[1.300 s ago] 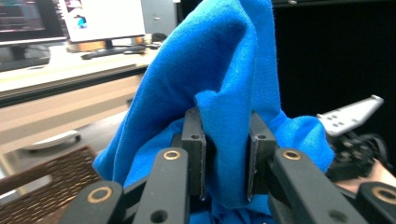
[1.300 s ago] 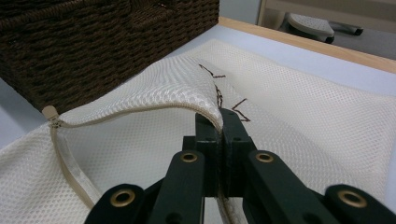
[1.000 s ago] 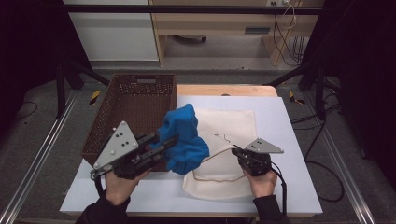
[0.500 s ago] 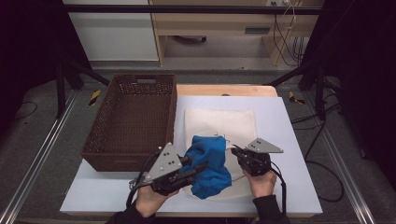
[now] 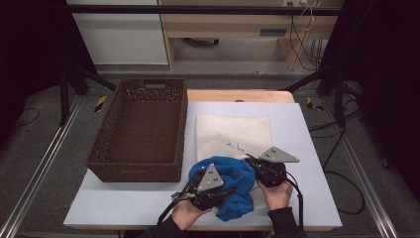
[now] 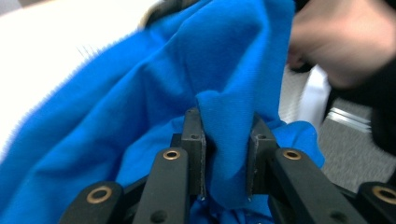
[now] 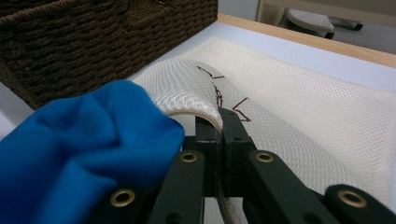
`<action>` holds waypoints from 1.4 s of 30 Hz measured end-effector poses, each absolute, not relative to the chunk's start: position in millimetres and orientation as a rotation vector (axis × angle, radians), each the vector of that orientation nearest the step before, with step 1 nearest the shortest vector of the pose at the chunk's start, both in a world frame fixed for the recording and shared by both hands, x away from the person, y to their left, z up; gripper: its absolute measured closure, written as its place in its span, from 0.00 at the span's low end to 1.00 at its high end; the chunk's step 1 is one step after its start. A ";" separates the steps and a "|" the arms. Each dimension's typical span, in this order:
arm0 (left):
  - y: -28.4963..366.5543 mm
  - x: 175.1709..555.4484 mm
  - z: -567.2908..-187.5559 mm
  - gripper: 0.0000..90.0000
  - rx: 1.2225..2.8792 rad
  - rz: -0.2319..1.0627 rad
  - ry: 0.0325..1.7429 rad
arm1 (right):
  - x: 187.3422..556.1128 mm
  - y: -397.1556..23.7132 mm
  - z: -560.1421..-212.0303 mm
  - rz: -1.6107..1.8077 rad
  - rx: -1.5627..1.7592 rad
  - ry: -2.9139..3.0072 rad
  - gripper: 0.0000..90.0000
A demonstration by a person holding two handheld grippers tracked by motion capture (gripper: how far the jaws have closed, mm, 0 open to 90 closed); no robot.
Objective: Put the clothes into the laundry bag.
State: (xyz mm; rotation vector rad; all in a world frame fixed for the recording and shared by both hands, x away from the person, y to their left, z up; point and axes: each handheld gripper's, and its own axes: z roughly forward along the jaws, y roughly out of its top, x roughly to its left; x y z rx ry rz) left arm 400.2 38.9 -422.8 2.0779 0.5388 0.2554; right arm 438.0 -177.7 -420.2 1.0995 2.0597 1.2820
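Trouble could come at the bag's mouth: the right gripper (image 7: 219, 122) pinches only the thin lifted edge of the mesh bag (image 5: 233, 136), and a tug from the bulky cloth might pull that edge free or fold the opening closed. Just beside it, the left gripper (image 6: 225, 140) is clamped on a fold of the blue cloth (image 5: 233, 186), bunched against that edge. Both lie on a white table (image 5: 124, 203), wicker basket (image 5: 141, 126) beyond, dim room around.
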 end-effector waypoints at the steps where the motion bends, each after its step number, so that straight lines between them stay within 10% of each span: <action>1: 35.7 402.9 -427.7 0.81 2.092 0.257 0.544 | 437.8 -177.6 -420.2 1.283 1.100 2.059 0.98; 17: 10.8 438.2 -462.3 0.61 2.144 0.287 0.705 | 436.6 -175.7 -422.4 1.279 1.092 2.075 0.98; 33: 73.7 433.8 -407.5 0.36 2.073 0.494 0.753 | 435.9 -179.4 -421.8 1.274 1.099 2.067 0.97; 38: 75.9 447.7 -417.0 0.41 2.100 0.449 0.805 | 436.2 -180.1 -422.1 1.273 1.098 2.070 0.97; 42: 76.1 449.1 -421.9 0.74 2.134 0.358 0.793 | 436.1 -179.6 -422.1 1.274 1.101 2.071 0.98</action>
